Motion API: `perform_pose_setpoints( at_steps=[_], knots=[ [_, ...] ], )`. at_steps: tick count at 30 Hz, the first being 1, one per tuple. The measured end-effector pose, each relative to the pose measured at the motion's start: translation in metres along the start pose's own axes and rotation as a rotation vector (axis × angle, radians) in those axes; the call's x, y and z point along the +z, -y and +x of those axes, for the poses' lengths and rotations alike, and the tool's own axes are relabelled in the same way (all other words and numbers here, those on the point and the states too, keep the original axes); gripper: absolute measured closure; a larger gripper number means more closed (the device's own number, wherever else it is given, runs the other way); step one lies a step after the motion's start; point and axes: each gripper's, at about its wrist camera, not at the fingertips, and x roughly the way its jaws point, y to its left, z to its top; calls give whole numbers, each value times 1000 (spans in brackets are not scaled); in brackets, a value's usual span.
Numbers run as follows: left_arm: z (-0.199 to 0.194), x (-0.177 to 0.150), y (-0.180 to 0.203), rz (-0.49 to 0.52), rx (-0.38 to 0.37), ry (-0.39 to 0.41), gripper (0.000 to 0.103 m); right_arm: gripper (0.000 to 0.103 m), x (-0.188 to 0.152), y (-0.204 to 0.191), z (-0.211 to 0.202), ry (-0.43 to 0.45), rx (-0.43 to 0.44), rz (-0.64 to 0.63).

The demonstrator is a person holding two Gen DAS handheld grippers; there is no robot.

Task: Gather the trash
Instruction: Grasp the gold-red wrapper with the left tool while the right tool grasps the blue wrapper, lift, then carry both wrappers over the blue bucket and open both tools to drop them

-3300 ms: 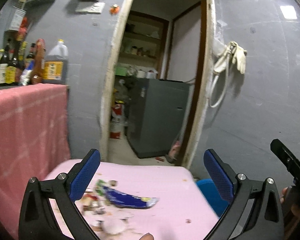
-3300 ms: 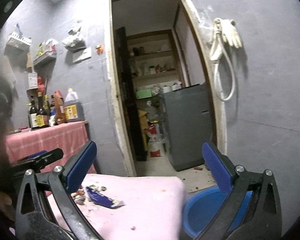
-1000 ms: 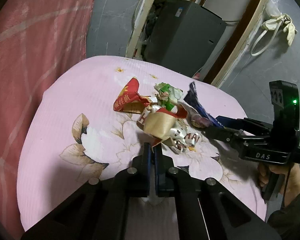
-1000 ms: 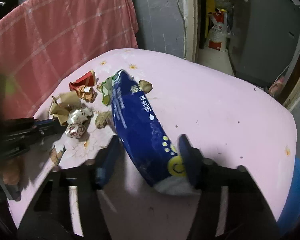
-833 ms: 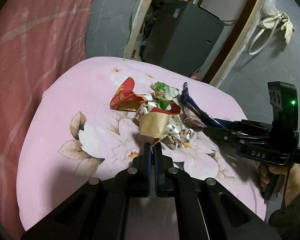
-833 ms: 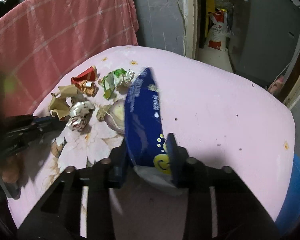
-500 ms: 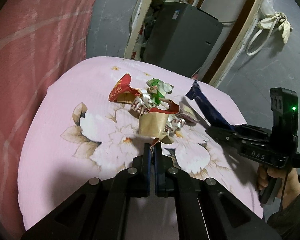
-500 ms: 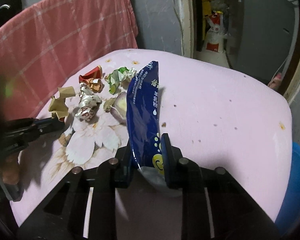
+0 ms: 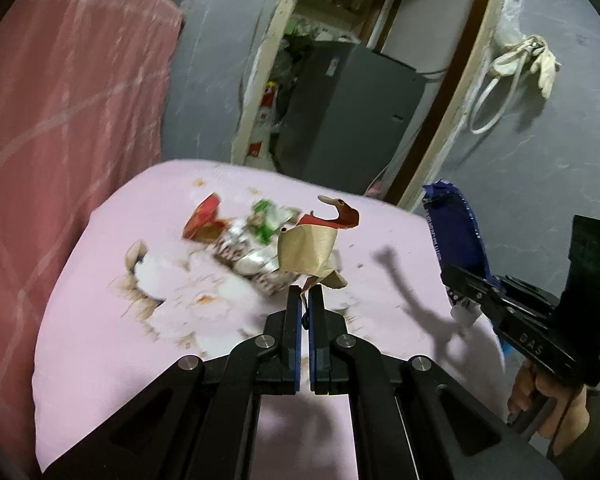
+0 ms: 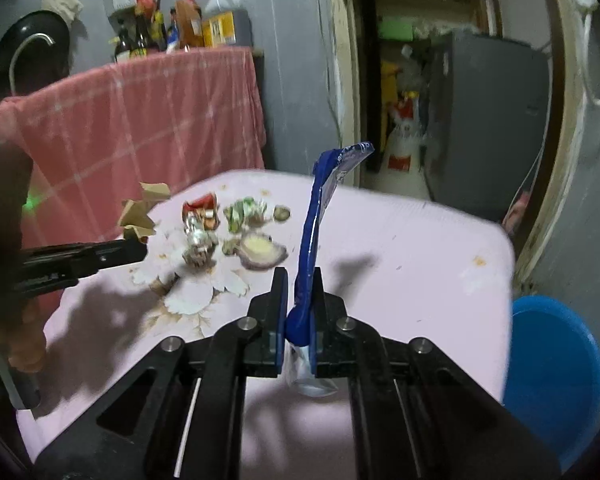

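Gripper on my right (image 10: 299, 300) is clamped on the blue wrapper (image 10: 314, 216), pads pressing its lower end, and the jaws are closing the last bit on it. The wrapper's long axis runs up and away from the fingers, nearly upright, its torn top leaning toward the doorway (image 10: 452, 80). My left gripper (image 9: 305, 300) is closed on the tan paper scrap (image 9: 306, 254), which stands lifted just above the desk (image 9: 108, 320) with a red strip curling off its top.

What I judge matters next is the blue bin (image 10: 552, 376). It sits on the floor past the desk's right edge, low and to the right of the wrapper, so my right hand is plainly the nearer one. Nothing stands between the wrapper and the bin but the desk corner, though the tall wrapper could flop as I swing it. The left hand has to cross the whole desk toward the bin, and the right gripper sits on that side of it.

Left of the wrapper, the remaining trash lies on the desk: a red wrapper (image 10: 199, 203), a green crumple (image 10: 242, 210), a silvery foil wad (image 10: 198, 240) and a pale shell-like piece (image 10: 262, 250) nearest the wrapper. Behind the desk hangs a pink cloth (image 10: 140, 120).
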Motion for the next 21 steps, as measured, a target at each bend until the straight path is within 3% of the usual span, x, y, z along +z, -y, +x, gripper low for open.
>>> perform_pose_setpoints(
  at_steps=[6, 12, 21],
  knots=[
    [-5, 16, 30, 48, -39, 76, 102, 94, 11, -1, -52, 158, -77, -60],
    [-12, 31, 78, 114, -106, 181, 102, 94, 18, 17, -105, 294, -145, -41],
    [-17, 36, 165, 239, -211, 315, 102, 94, 13, 51, -171, 413, -285, -30]
  ],
)
